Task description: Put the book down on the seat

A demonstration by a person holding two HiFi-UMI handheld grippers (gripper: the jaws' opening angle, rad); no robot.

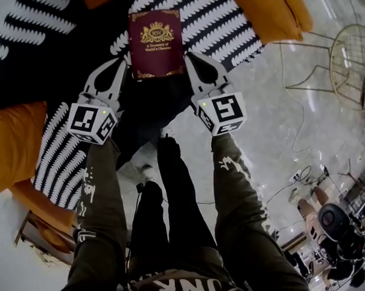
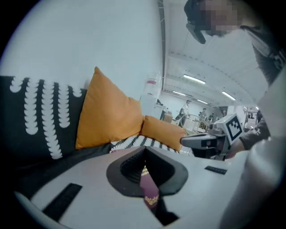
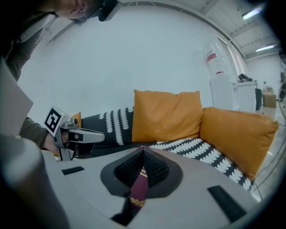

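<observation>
1. While a person looks steeply down, the left gripper (image 1: 124, 64) and the right gripper (image 1: 190, 58) each clamp one side of a dark red book (image 1: 155, 43).
2. The book lies flat between the two sets of fingers, gold crest and title facing up, with most of it reaching out beyond the fingertips.
3. In the left gripper view, the left gripper (image 2: 144, 166) has its fingers pressed together on the thin edge of the book (image 2: 150, 191), with no gap showing.
4. In the right gripper view, the right gripper (image 3: 142, 166) is closed the same way on the opposite edge of the book (image 3: 138, 188).
5. Beneath and beyond the fingertips lies the seat (image 1: 227, 22), a sofa covered in black cloth with rows of white leaf shapes; the book is held over it.
6. Past the right fingers stands an orange cushion (image 3: 166, 114), with another beside it.
7. Behind the grippers, nearer the person, are dark-trousered legs (image 1: 176, 190) standing on a pale glossy floor (image 1: 274, 116).
8. Well off to the right of the right fingers is a gold wire chair (image 1: 355, 59).
</observation>
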